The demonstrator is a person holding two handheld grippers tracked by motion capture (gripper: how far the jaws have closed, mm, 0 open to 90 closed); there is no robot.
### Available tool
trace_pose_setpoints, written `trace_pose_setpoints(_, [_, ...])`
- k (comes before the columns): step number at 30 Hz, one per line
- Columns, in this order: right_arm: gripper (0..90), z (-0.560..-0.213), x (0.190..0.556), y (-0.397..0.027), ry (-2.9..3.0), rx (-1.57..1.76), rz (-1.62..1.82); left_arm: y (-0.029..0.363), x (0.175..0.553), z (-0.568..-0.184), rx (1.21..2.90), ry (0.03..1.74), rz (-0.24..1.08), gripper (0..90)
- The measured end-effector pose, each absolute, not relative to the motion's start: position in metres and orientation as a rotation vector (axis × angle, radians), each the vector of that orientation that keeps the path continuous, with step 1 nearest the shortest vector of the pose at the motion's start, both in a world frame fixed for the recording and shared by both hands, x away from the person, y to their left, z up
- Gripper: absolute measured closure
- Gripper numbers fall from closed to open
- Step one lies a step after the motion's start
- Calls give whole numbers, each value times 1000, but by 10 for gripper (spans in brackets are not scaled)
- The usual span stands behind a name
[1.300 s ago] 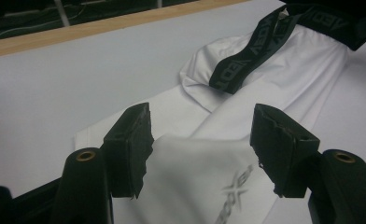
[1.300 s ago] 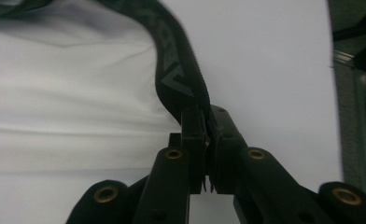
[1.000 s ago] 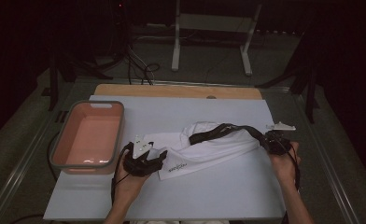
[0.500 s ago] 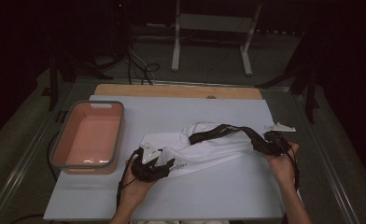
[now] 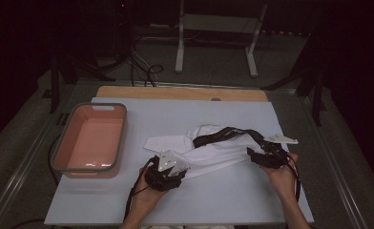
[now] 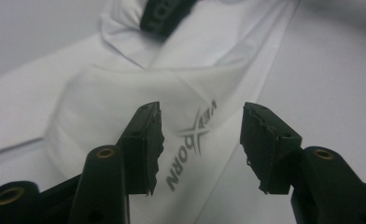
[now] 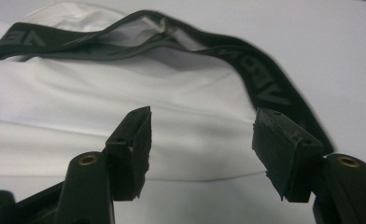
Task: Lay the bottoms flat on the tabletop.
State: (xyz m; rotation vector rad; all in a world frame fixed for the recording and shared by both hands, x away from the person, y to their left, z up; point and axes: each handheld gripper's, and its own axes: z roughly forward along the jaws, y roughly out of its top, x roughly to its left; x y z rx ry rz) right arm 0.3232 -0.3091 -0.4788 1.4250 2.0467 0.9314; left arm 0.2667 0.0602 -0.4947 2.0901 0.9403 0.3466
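A white garment [image 5: 213,155] with a black lettered waistband [image 5: 228,133] lies rumpled on the white table [image 5: 223,200]. My left gripper [image 5: 178,171] is at the garment's near left end. Its jaws have just been closing and still stand apart over the printed logo [image 6: 197,140], with cloth under the gap and neither pad pressing it. My right gripper [image 5: 253,156] is at the garment's right end, beside the waistband [image 7: 274,93]. Its jaws have just opened and now stand wide over the white cloth [image 7: 102,93], gripping nothing.
A pink bin with a grey rim [image 5: 62,143] stands on the left of the table with nothing in it. A wooden strip [image 5: 175,93] runs along the far edge. Beyond it are a white stand [image 5: 180,43] and cables on the dark floor.
My left gripper has moved right along the garment and lower. My right gripper has let go of the waistband end and shifted left. The garment now lies more bunched.
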Motion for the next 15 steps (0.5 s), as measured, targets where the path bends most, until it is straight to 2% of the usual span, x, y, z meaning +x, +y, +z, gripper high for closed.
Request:
trace_pose_setpoints(6, [385, -484, 323, -301, 2072, 1419, 963, 57, 268, -507, 2155, 941, 318, 540])
trace_pose_setpoints(15, [385, -484, 321, -300, 2075, 1391, 957, 53, 267, -519, 2233, 933, 349, 523])
